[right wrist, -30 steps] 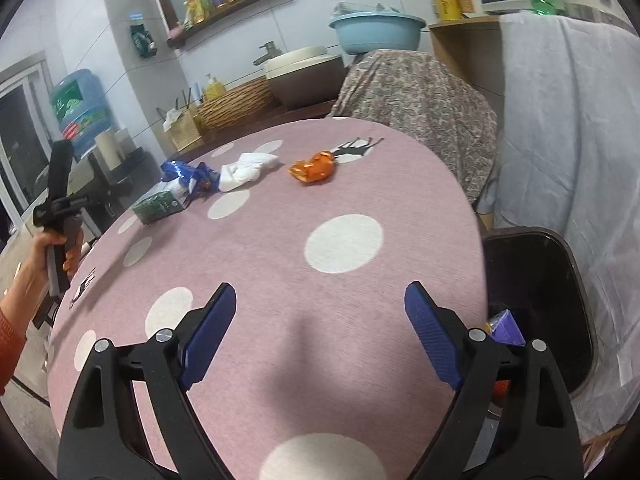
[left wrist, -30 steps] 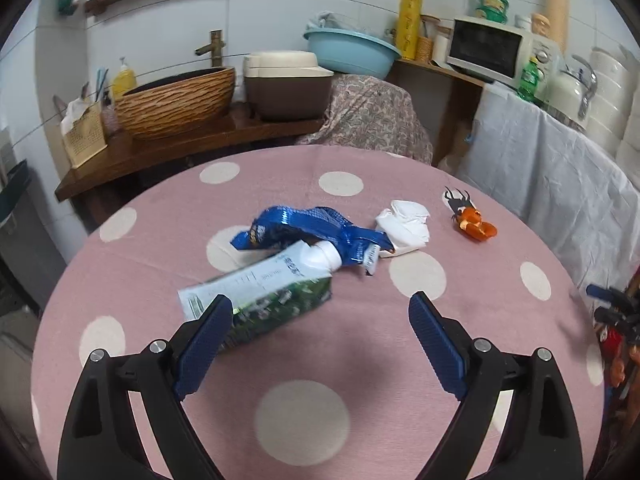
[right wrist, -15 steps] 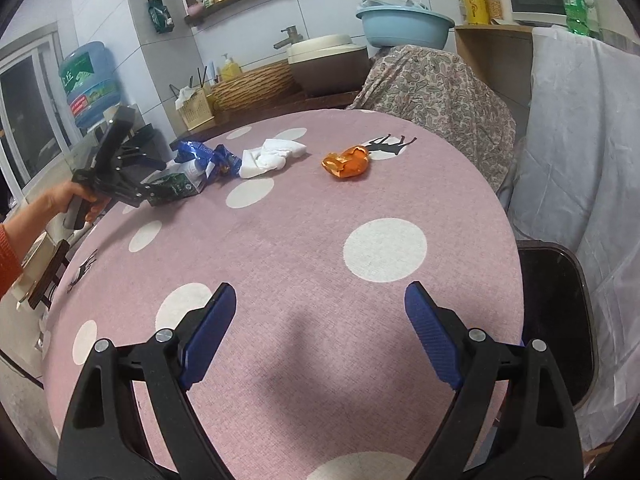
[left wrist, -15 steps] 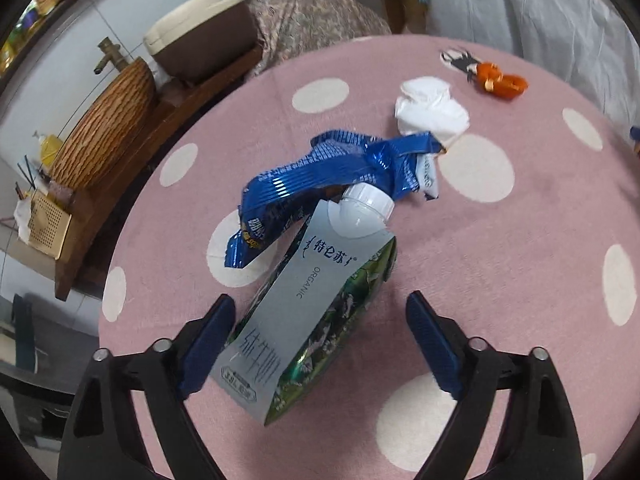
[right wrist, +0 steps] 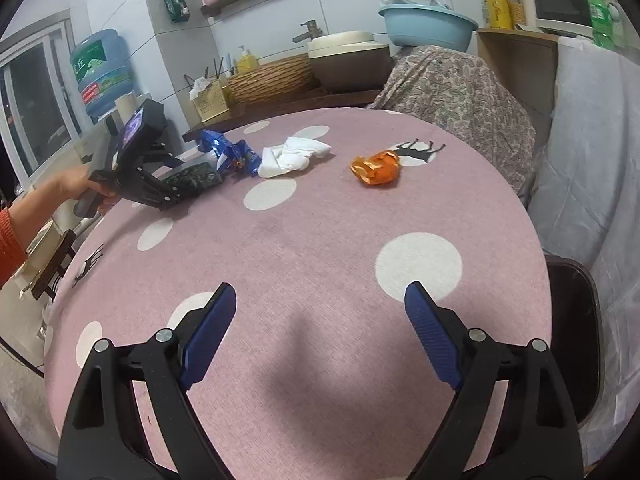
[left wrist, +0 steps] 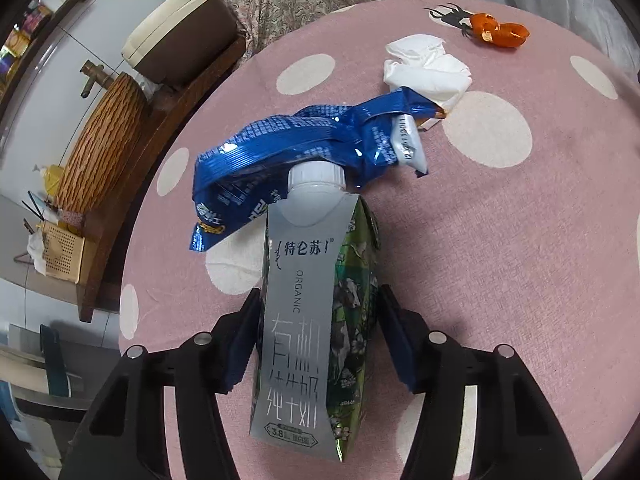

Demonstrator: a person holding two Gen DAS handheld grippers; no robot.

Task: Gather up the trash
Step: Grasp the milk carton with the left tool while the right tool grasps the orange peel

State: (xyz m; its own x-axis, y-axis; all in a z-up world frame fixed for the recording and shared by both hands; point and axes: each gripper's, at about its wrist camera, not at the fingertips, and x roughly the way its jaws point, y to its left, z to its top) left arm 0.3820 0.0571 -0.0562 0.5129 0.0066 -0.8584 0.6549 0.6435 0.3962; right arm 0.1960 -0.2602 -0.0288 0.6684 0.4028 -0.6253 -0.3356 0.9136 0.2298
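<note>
A crushed green and grey milk carton (left wrist: 308, 312) with a white cap lies on the pink dotted tablecloth (left wrist: 520, 240). My left gripper (left wrist: 318, 312) has closed on its sides, both blue pads touching it. A blue foil wrapper (left wrist: 304, 140) lies against the cap, with a crumpled white tissue (left wrist: 428, 68) and orange peel (left wrist: 498, 32) beyond. My right gripper (right wrist: 320, 312) is open and empty over the table's near side. In its view I see the left gripper (right wrist: 176, 190) on the carton (right wrist: 192, 176), the wrapper (right wrist: 232, 152), tissue (right wrist: 292, 156) and peel (right wrist: 378, 168).
A dark bin (right wrist: 576, 340) stands beside the table at the right edge. A wooden counter with a wicker basket (left wrist: 104, 140) and a brown pot (left wrist: 180, 44) runs behind the table. A cloth-covered chair (right wrist: 452, 92) stands at the far side.
My left gripper has moved forward over the carton and closed its jaws from wide open onto its sides. My right gripper has stayed open, with its view shifting slightly.
</note>
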